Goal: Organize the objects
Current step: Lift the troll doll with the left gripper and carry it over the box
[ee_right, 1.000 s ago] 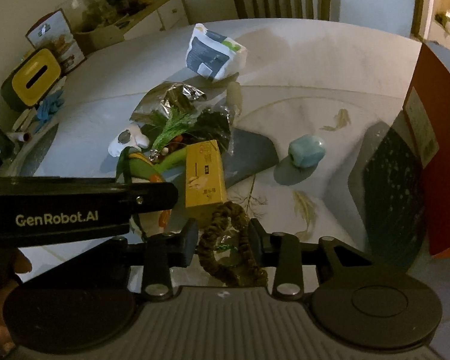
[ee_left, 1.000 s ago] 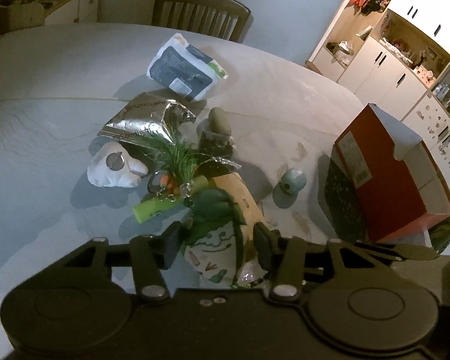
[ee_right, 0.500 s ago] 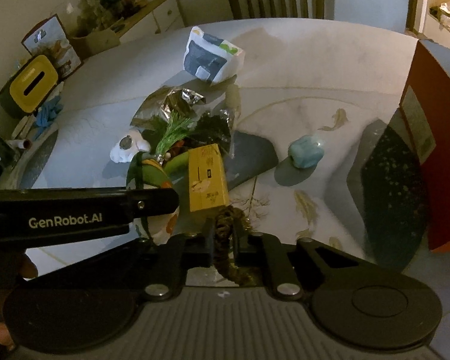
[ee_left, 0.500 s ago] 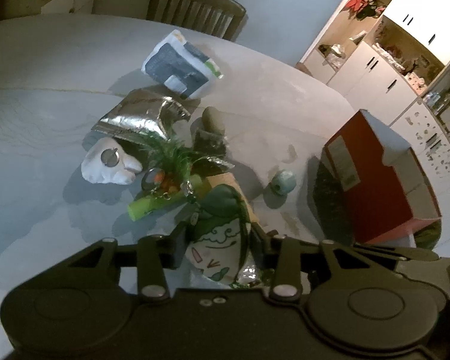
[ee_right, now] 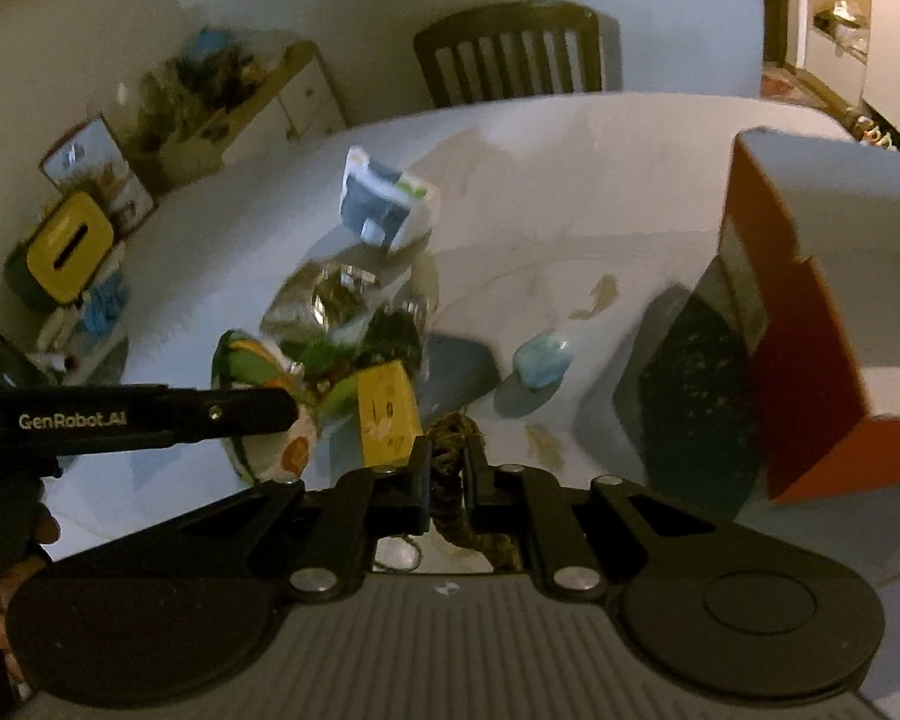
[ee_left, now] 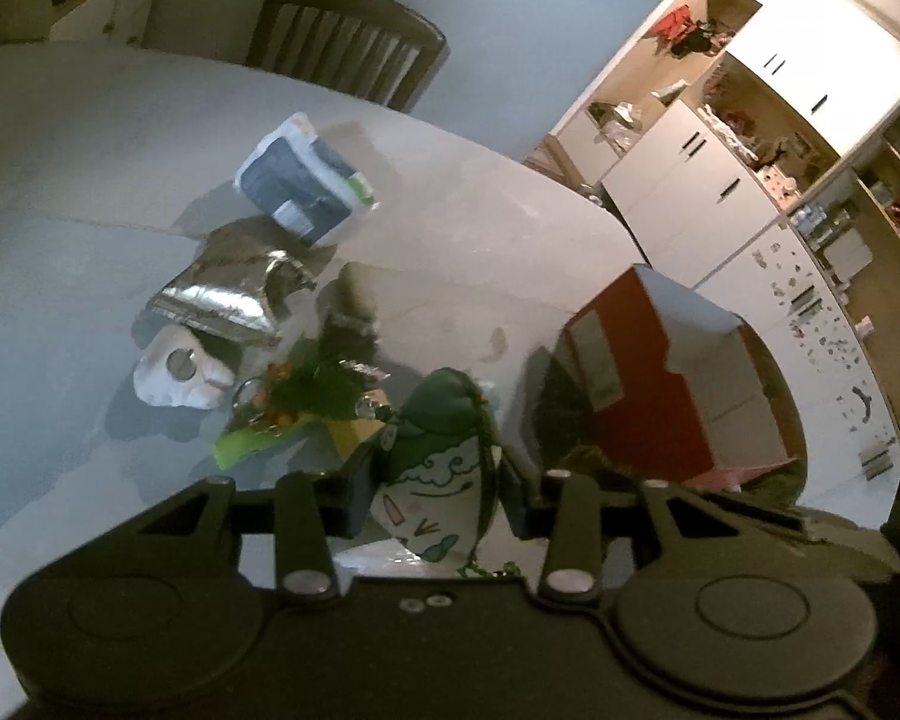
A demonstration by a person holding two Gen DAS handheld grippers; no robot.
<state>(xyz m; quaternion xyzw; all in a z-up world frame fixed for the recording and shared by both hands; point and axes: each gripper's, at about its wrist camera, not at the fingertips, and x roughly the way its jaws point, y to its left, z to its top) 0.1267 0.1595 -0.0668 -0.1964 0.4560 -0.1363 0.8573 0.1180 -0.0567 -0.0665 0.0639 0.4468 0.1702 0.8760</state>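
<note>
The left gripper (ee_left: 435,477) was clamped on a green-and-white printed pouch (ee_left: 435,480) at lower centre of its view, both pads pressing its sides. The right gripper (ee_right: 447,471) was pinched nearly together on a brown braided cord (ee_right: 456,483), low in its own frame. Just beyond lay a yellow box (ee_right: 386,411), a green leafy bundle (ee_left: 324,387), a white soft toy (ee_left: 177,375) and a crumpled foil bag (ee_left: 228,297); further up sat a blue-and-white packet (ee_left: 306,180). A blue lump (ee_right: 541,363) lay alone at centre right, near an open red box (ee_right: 810,396) at the right edge. All rested on a pale table (ee_left: 60,180), a dark chair (ee_left: 348,42) behind. Both grippers tilted downward over the table.
</note>
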